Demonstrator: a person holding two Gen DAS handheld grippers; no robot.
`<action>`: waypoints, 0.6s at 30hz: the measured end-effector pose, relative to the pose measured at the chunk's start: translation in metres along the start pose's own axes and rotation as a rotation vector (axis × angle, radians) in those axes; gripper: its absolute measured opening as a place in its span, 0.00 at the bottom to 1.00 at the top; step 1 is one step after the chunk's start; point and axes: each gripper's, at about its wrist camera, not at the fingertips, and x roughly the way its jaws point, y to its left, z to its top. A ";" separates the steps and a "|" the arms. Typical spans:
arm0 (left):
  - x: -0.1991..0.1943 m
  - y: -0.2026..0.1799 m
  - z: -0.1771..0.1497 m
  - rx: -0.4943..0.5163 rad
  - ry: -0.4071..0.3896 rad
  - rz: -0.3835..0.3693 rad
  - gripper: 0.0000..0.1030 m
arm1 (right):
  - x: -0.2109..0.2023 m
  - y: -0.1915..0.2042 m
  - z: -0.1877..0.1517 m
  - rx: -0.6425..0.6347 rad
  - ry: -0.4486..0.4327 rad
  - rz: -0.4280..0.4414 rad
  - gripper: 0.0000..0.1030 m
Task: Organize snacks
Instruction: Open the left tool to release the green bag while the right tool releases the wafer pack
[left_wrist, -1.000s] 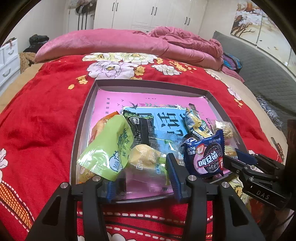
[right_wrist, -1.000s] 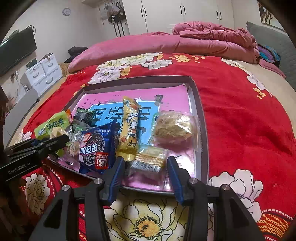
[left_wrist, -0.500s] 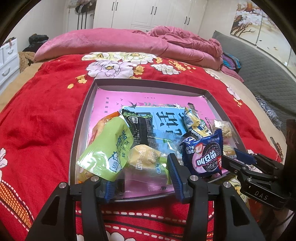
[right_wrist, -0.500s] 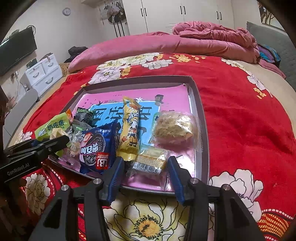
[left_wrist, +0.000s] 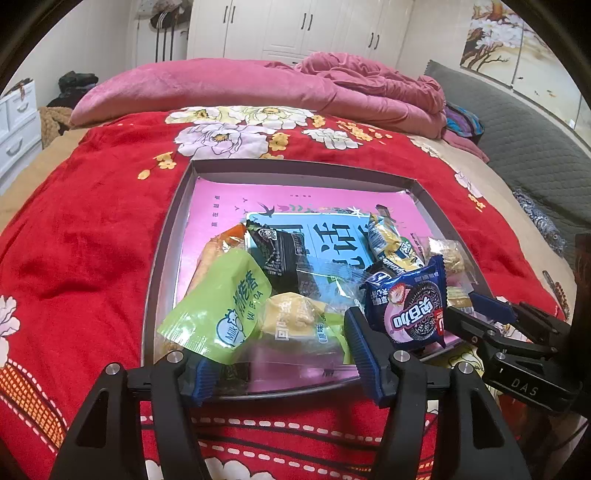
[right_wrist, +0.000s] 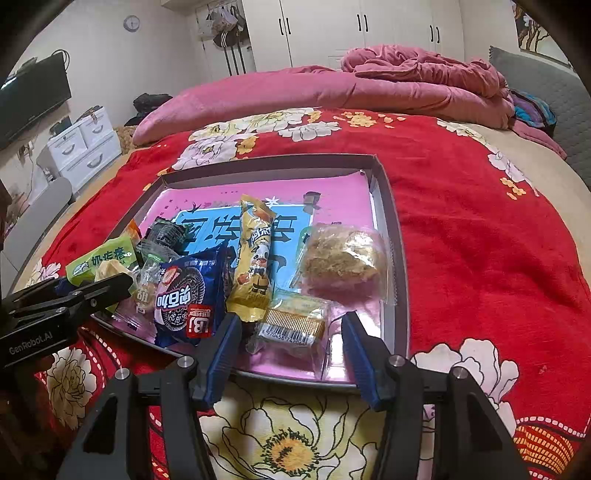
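All snacks sit inside the shallow tray (right_wrist: 400, 295) on the red floral blanket (right_wrist: 480, 240); none visible loose on the bed. So collection looks done, sorting doesn't.

Left side is a heap: green milk-candy pouch (left_wrist: 221, 306), yellow wrapped cake (left_wrist: 291, 314), black packet (left_wrist: 280, 254) and blue cookie pack (left_wrist: 413, 306) overlap. Right side is tidier: yellow stick pack (right_wrist: 255, 258), clear-bagged pastry (right_wrist: 340, 258), small wafer pack (right_wrist: 291, 325) lie nearly side by side.

Left gripper (left_wrist: 280, 358) jaws opening, straddling the yellow cake without pressing it. Right gripper (right_wrist: 291, 347) jaws opening around the wafer pack, pads clear of it. Neither holds anything. Far half of the tray is free; the heap probably needs spreading.
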 end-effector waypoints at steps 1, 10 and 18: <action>0.000 0.000 0.000 0.000 0.000 0.000 0.63 | 0.000 0.000 0.000 -0.001 -0.001 -0.001 0.55; -0.002 0.002 0.000 0.000 -0.002 -0.003 0.65 | -0.003 -0.002 0.001 0.003 -0.007 -0.015 0.61; -0.002 0.001 0.000 0.001 -0.004 -0.002 0.66 | -0.004 -0.002 0.002 0.001 -0.014 -0.021 0.64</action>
